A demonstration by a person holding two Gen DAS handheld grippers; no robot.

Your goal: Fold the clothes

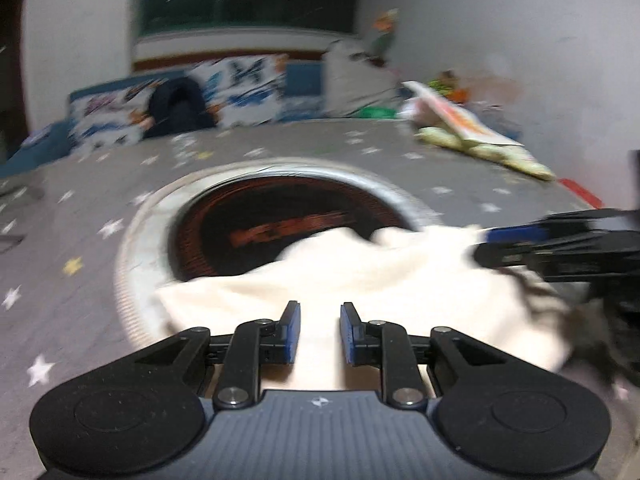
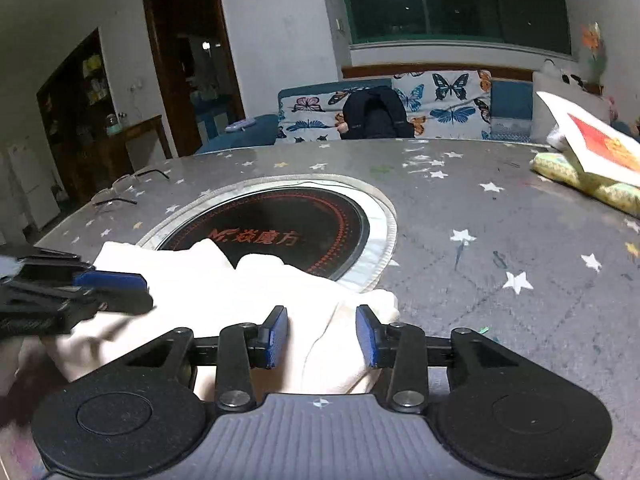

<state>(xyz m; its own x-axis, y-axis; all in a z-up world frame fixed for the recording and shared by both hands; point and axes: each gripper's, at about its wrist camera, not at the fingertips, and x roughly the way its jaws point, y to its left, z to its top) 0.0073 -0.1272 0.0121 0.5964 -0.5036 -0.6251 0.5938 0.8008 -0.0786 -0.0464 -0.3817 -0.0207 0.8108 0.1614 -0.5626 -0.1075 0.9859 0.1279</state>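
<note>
The cream garment [image 2: 224,280] lies bunched over the induction cooktop's [image 2: 280,228] rim. The left gripper [image 1: 320,332] and the right gripper [image 2: 322,336] both stand parted above it, gripping nothing.

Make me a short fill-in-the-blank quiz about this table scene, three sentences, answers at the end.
1. The cream garment partly covers a round black ____ set into the table.
2. The grey tablecloth is printed with small ____.
3. Both the left hand-held gripper and the right hand-held gripper have their jaws ____, with the garment between the blue pads.

Answers: cooktop; stars; open
</note>
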